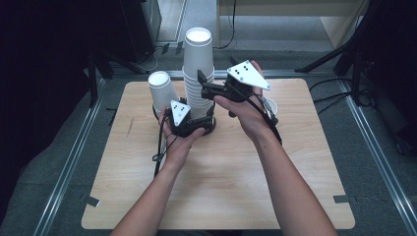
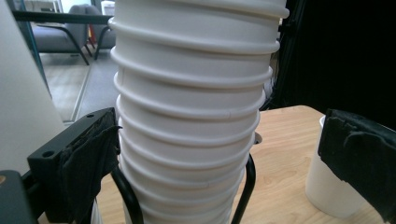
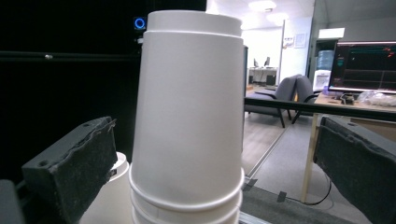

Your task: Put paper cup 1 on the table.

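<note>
The tall cup stack (image 1: 198, 73) is filling the gap between my spread jaws (both pairs), an upturned cup (image 1: 163, 91) crowding its left side.

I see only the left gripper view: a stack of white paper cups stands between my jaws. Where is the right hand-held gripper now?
Observer: The right hand-held gripper is higher up, at the top cup of the stack of paper cups. Its jaws are open, one on each side, with a gap to the cup.
Operator: What is the white surface at my left edge?
Observer: The high view shows a shorter paper cup there, upside down, close beside the stack on the wooden table.
Operator: Is the stack also upside down?
Observer: Yes. The top cup shows its closed bottom upward.
</note>
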Available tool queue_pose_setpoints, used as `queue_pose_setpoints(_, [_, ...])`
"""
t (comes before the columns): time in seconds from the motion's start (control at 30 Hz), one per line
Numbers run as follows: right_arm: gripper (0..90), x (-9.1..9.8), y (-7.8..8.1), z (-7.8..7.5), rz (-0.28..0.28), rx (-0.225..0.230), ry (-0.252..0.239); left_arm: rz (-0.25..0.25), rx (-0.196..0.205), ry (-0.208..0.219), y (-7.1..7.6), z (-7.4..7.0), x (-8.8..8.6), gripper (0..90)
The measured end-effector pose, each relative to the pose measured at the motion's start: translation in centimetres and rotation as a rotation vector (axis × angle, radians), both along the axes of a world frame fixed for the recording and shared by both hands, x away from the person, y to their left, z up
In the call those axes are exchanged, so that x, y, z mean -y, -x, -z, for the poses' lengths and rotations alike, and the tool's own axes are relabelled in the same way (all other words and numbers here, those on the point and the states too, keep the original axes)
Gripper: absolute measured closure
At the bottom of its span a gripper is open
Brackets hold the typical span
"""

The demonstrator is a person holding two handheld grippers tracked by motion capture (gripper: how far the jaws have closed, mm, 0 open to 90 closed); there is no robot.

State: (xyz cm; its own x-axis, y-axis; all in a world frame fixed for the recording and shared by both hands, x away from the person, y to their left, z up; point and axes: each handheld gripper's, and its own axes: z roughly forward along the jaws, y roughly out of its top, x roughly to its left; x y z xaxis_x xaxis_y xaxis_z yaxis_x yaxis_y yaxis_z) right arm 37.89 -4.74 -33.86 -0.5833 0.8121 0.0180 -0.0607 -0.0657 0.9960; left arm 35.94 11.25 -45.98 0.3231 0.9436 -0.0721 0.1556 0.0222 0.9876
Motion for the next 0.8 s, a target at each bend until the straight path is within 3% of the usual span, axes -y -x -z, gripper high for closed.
queue_pose_setpoints(0.4, [0.0,-2.0,-1.1,-0.9,-0.019,-0.015,-0.006,-0.039,-0.004,0.043,-1.5,-0.7,-0.1,0.0])
queue_pose_setpoints(0.5, [0.0,-2.1,-1.3,-1.0,-0.017,-0.013,0.0,-0.04,-0.004,0.039,-1.6,-0.7,0.0,0.0])
queue_pose_setpoints(0.57, [0.0,-2.2,-1.6,-1.0,-0.009,-0.017,0.0,-0.047,-0.002,0.034,-1.8,-0.6,-0.1,6.0])
queue_pose_setpoints(0.8, [0.0,-2.6,-2.5,-0.3,-0.017,-0.056,-0.01,-0.04,-0.005,0.027,-2.1,-0.2,-0.3,8.3])
